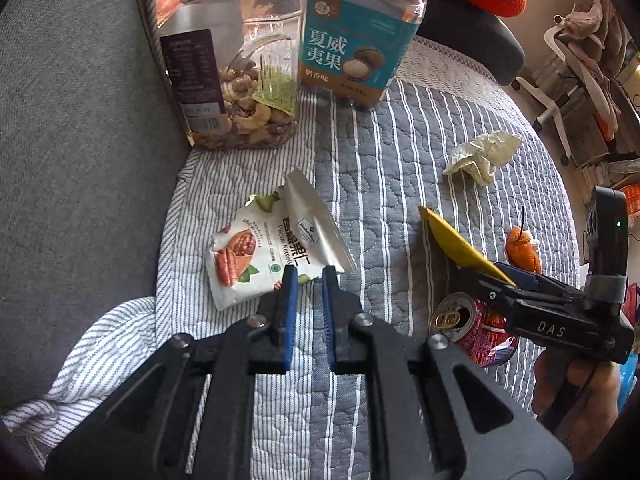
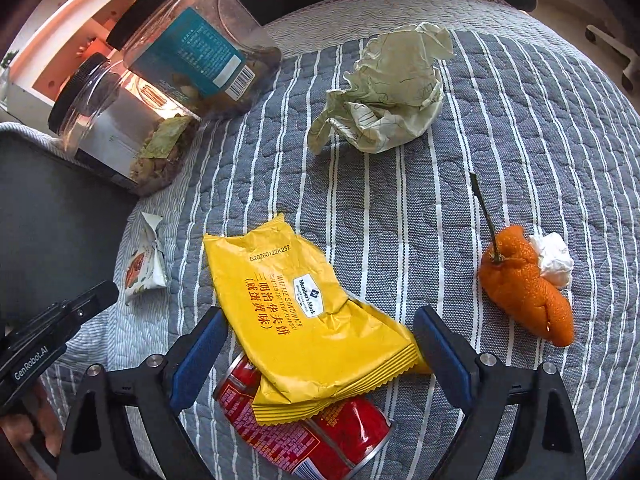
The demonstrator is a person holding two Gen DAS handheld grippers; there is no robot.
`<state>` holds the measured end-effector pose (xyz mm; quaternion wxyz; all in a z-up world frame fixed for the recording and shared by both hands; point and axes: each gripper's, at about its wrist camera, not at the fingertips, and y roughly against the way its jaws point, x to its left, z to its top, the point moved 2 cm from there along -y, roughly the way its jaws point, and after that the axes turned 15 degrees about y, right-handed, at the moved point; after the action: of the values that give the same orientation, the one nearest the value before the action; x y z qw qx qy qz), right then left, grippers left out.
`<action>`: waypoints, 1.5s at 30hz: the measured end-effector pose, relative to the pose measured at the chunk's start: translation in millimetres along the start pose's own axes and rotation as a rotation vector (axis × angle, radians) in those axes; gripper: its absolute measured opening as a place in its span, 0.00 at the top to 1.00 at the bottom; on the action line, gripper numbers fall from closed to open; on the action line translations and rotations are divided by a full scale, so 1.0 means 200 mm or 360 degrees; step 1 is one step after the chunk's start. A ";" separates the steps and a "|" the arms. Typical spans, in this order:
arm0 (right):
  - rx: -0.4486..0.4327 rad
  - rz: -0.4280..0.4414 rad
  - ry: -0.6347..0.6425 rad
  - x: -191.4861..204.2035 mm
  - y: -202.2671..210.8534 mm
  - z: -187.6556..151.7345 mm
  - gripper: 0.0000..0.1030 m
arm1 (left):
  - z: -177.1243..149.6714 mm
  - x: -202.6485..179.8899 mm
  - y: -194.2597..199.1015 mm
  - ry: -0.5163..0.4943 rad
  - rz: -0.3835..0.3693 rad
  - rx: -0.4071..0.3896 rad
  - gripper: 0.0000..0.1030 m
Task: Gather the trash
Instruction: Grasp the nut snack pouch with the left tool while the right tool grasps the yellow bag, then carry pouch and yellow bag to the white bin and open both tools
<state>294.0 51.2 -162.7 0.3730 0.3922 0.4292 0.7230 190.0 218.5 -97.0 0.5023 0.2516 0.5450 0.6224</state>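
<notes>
Trash lies on a blue striped quilt (image 2: pixel 400 208). A yellow wafer wrapper (image 2: pixel 304 320) lies between the wide-open fingers of my right gripper (image 2: pixel 320 344), on top of a crushed red can (image 2: pixel 320 432). In the left wrist view the right gripper (image 1: pixel 508 280) has the yellow wrapper (image 1: pixel 452 240) at its tips, above the can (image 1: pixel 476 328). My left gripper (image 1: pixel 310 280) has its jaws narrowly apart, empty, just in front of a white pecan packet (image 1: pixel 264 256). Crumpled paper (image 2: pixel 388 92) and orange peel with tissue (image 2: pixel 524 284) lie farther off.
Two clear nut jars with black lids (image 1: pixel 240 60) (image 1: pixel 356 36) stand at the back of the quilt. A grey sofa cushion (image 1: pixel 72 160) rises on the left. A white chair with clothes (image 1: pixel 580 52) stands beyond the far right edge.
</notes>
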 end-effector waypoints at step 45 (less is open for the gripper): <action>-0.0442 -0.0145 -0.0200 -0.56 1.02 -0.39 0.92 | -0.13 -0.69 0.14 -0.0497 -0.0218 -0.0187 0.96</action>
<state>229.5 -144.4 -30.2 0.4824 0.3614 0.3182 0.7317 208.5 86.2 -46.8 0.6359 0.2777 0.4391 0.5707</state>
